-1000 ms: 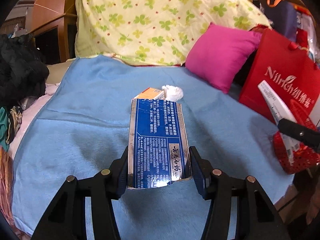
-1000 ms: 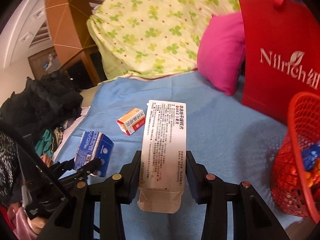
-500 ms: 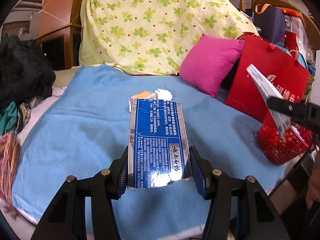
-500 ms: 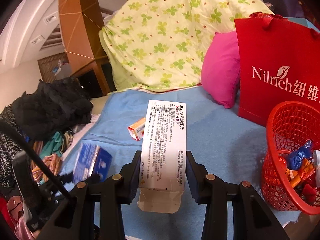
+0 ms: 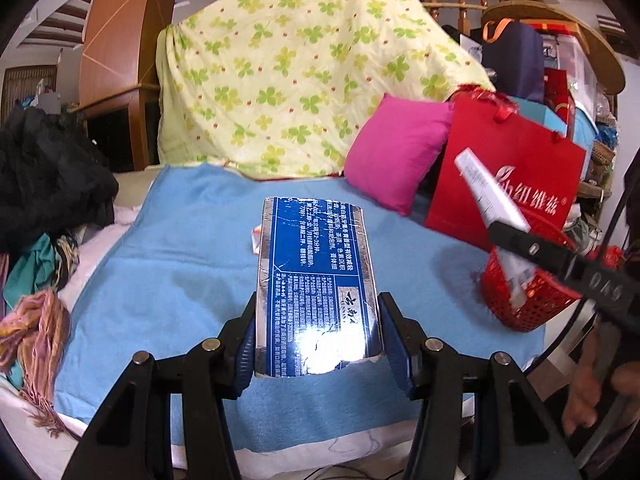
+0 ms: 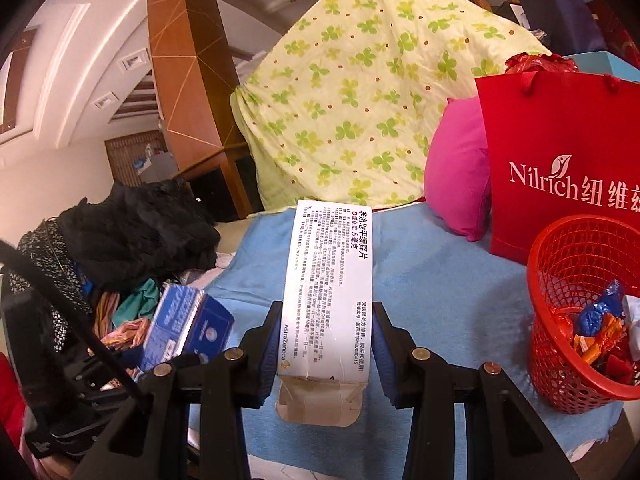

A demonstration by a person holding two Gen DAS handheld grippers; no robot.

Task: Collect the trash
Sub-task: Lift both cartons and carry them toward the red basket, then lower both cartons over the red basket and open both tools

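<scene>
Both grippers, left (image 5: 316, 336) clamping a blue carton (image 5: 316, 280), right (image 6: 325, 344) a white medicine box (image 6: 326, 300), could miss the red basket (image 6: 576, 272) at three o'clock if released early.

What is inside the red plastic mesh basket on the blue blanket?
The red plastic mesh basket holds crumpled wrappers in blue, orange and red, with something white at the right edge. The pile covers whatever lies deeper, and the picture's edge cuts off the basket's right side.
</scene>
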